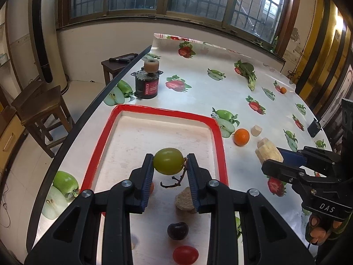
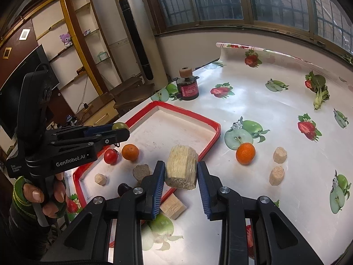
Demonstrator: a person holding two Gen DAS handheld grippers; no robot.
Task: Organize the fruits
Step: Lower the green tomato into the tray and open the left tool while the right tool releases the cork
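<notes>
My left gripper (image 1: 169, 161) is shut on a green grape (image 1: 168, 161) with a dry stem, held above the red-rimmed white tray (image 1: 165, 112). In the tray lie a dark cherry (image 1: 177, 230), a red cherry tomato (image 1: 185, 254), a tan chunk (image 1: 184, 201) and, in the right wrist view, a small orange (image 2: 130, 152). My right gripper (image 2: 181, 170) is shut on a pale fibrous sugarcane piece (image 2: 182, 169), above the tray's right rim (image 2: 209, 148). The left gripper (image 2: 114, 135) shows at the left of the right wrist view.
On the fruit-print tablecloth (image 2: 275, 110) right of the tray lie an orange (image 2: 245, 153), two small cane pieces (image 2: 280, 154), a cut block (image 2: 173, 206) and a leafy green (image 2: 321, 92). A small black motor (image 1: 146, 84) stands behind the tray. Stools (image 1: 42, 110) stand left of the table.
</notes>
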